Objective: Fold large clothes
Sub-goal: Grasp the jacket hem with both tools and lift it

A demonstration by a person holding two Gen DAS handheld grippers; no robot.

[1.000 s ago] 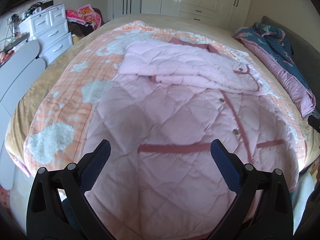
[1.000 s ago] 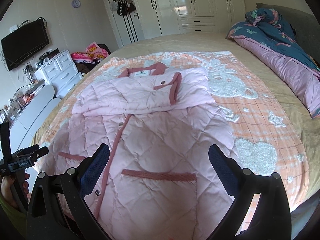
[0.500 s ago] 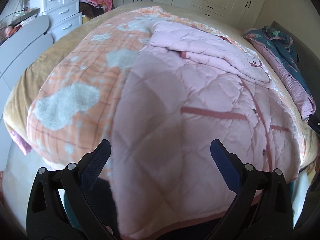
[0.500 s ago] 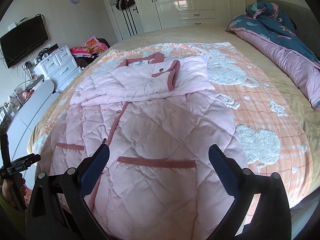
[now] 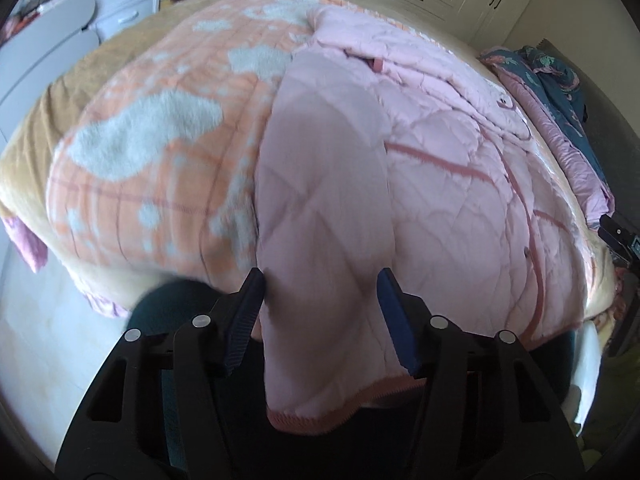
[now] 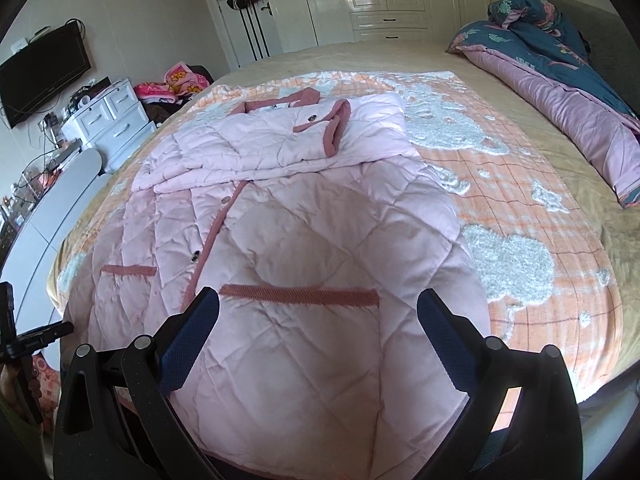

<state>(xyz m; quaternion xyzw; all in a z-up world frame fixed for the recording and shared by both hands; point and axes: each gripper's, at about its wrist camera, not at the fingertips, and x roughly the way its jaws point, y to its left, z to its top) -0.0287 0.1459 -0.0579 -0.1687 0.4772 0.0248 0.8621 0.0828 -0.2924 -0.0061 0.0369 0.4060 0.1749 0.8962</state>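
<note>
Pink quilted coat [image 6: 304, 216] lies spread on the orange checked blanket [image 6: 532, 208] that covers the bed [image 6: 432, 56], with its sleeves folded across the chest and its hem hanging over the near edge of the bed.

Your left gripper [image 5: 320, 312] points steeply down at the left bottom corner of the coat. Its jaws are about half open and they are closing now. The hanging corner with the darker pink hem trim [image 5: 320, 420] is between the two blue pads [image 5: 246, 312]. The left pad is just beside the side edge of the coat, and the right pad is over the fabric; you cannot tell from the blur if they already press on it.

Your right gripper [image 6: 320, 336] points down at the lower right part of the coat. Its jaws are wide and hold nothing. The pocket trim [image 6: 300, 294] lies between the fingertips and a little beyond them, and the quilted fabric fills the gap under the jaws.
</note>
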